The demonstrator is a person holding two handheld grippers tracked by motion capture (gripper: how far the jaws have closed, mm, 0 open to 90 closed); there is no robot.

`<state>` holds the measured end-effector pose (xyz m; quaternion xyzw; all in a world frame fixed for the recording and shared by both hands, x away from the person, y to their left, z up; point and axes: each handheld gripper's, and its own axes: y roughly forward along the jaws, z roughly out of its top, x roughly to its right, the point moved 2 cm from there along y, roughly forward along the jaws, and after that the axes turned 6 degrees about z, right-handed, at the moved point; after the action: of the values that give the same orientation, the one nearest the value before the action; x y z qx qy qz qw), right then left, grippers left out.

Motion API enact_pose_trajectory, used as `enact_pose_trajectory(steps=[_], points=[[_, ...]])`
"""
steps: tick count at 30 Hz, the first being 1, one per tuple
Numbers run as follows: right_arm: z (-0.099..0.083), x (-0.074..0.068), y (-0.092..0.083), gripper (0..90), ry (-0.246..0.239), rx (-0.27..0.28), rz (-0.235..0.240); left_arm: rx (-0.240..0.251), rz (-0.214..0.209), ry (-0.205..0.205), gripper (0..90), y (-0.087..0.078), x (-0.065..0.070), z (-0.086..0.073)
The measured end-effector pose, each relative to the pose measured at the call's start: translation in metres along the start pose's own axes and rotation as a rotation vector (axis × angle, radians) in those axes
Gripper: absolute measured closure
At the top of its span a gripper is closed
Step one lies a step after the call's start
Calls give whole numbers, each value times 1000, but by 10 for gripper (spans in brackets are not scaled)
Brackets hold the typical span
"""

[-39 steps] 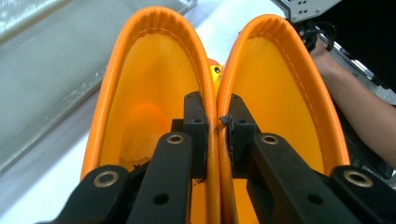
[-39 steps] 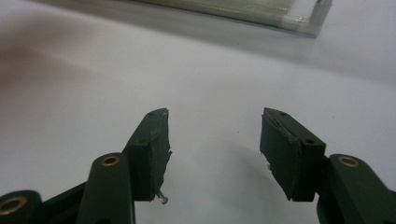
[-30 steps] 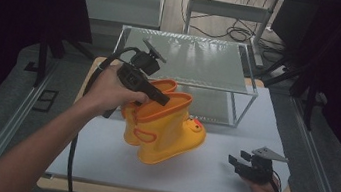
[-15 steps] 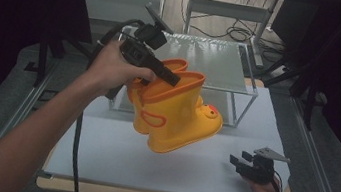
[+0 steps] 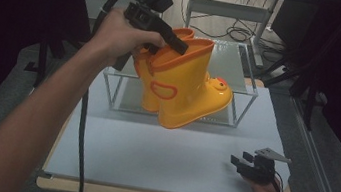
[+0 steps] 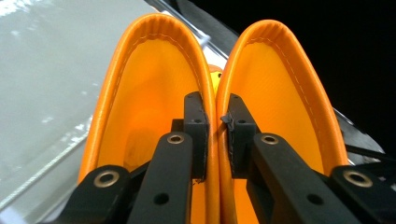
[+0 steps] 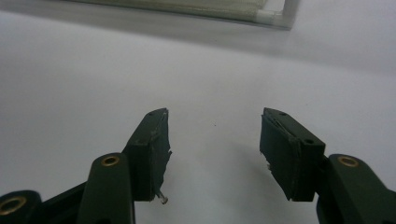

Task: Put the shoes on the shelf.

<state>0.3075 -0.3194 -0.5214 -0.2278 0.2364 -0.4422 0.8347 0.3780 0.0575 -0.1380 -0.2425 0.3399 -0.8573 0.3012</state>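
Boots that were low over the table a second ago are now riding higher: the left hand-held gripper [image 5: 178, 46] is lifting the pair of yellow rain boots [image 5: 185, 85] up in front of the glass-topped shelf rack [image 5: 241, 80], their soles hanging clear of the table [image 5: 150, 154]. Seen in the left gripper view, one jaw is sitting inside each boot, pinching the two touching inner cuff walls [image 6: 215, 116] together, so both boots are hanging from that single clamp. I'd say the grip needs to stay firm and the rise smooth, since the toes are swinging forward and tilting; any slackening could let one boot slip away. Clearing the rack's top edge before moving across looks wise. Meanwhile the right hand-held gripper [image 5: 244, 167] is resting near the table's front right corner, jaws standing apart with nothing between them.
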Motion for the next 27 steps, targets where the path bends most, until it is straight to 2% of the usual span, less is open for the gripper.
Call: enact_pose_trajectory(steps=[6,15,20,27], points=[[-1,0,0,418,5,3,0,4,65,-45,819,8,-8,21],[-1,2,-2,418,12,5,0,10,137,-137,819,24,-31,47],[0,4,-5,420,16,19,-10,25,173,-194,820,36,-47,56],[0,0,-6,425,-12,35,-29,46,236,-259,820,55,-67,65]])
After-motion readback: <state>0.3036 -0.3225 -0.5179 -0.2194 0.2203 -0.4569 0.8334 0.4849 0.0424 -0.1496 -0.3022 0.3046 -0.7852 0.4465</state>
